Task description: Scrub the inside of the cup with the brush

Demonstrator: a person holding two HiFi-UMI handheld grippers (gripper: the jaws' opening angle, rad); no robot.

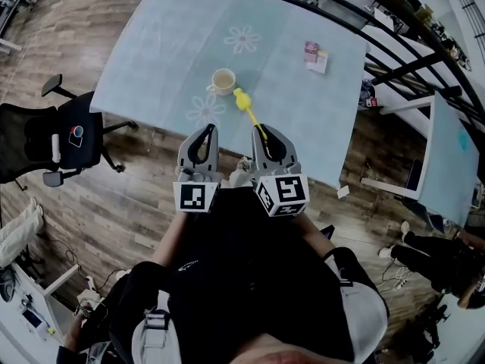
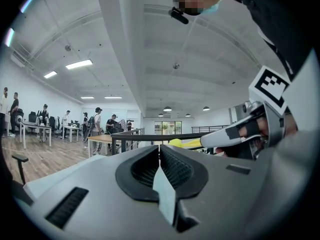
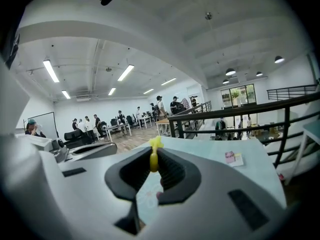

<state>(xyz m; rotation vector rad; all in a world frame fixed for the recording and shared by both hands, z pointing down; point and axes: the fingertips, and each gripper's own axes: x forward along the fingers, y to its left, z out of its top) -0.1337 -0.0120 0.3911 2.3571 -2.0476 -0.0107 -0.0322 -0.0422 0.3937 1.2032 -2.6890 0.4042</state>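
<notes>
- the right gripper [image 3: 154,160] has its jaws clamped on the handle of the yellow brush [image 1: 246,106], so the tool is in hand.
- the left gripper [image 2: 159,147] has its jaws pressed together on nothing.
- the cup [image 1: 223,80] stands upright on the table [image 1: 151,44], unheld, just beyond the brush head.
- the brush is outside the cup; as i read it, no scrubbing has begun, and steadying the cup and brushing inside remain.

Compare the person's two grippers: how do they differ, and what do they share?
The left gripper is shut on nothing; the right gripper is shut on the yellow brush. From the right gripper the brush reaches over the table toward the cup; nothing extends from the left gripper. Both are gray, side by side, each bearing a marker cube.
</notes>
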